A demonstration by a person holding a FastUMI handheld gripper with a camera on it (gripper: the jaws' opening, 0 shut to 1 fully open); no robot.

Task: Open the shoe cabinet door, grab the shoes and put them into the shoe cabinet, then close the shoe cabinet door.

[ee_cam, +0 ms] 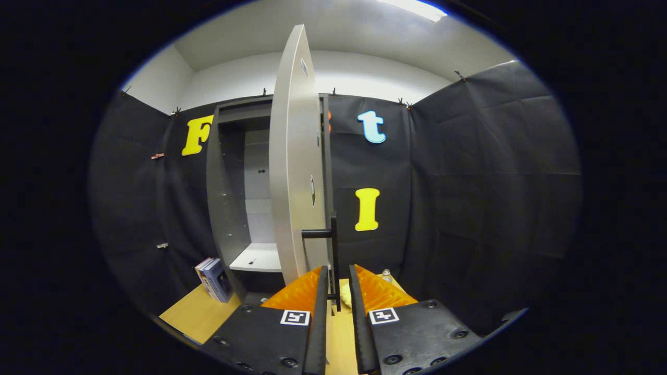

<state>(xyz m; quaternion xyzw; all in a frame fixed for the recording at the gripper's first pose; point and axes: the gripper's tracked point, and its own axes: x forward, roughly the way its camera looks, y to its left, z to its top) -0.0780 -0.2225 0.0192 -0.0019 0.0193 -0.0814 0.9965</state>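
The grey shoe cabinet (229, 198) stands against the booth wall with its door (294, 172) swung wide, edge-on toward me. Its inside shows a pale shelf (258, 258) with nothing on it. The door's black bar handle (335, 250) runs upright between my fingers. My gripper (337, 271) is narrowly open around that handle, with a thin gap on each side of the bar. A pale yellowish thing (345, 295) lies low behind the handle, between the fingers; I cannot tell whether it is a shoe.
The cabinet stands on a wooden table top (193, 312). A few books (214, 278) lean against its lower left side. The top of a small bottle (385, 273) shows just beyond the right finger. Black cloth walls close the booth on both sides.
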